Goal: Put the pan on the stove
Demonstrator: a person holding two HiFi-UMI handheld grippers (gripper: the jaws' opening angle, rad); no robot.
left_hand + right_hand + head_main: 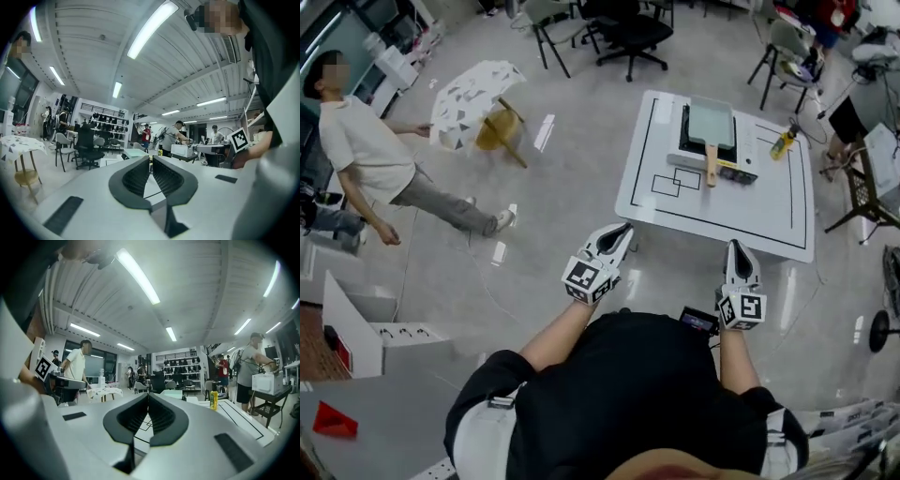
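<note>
A pale green rectangular pan (711, 122) with a wooden handle (712, 167) lies on top of a black stove (686, 142) at the far side of a white table (769, 220). Both grippers hang in the air short of the table's near edge, close to my body. My left gripper (623, 228) is shut with nothing between its jaws. My right gripper (735, 246) is also shut and empty. In the right gripper view the pan (171, 393) shows as a pale green slab beyond the jaw tips (147, 396). The left gripper (151, 158) points over the table too.
A yellow bottle (783, 142) stands on the table right of the stove. A person in a white shirt (366, 155) stands at the left near a small cloth-covered round table (473, 98). Office chairs (628, 33) stand beyond the table, and a black cart (872, 197) at its right.
</note>
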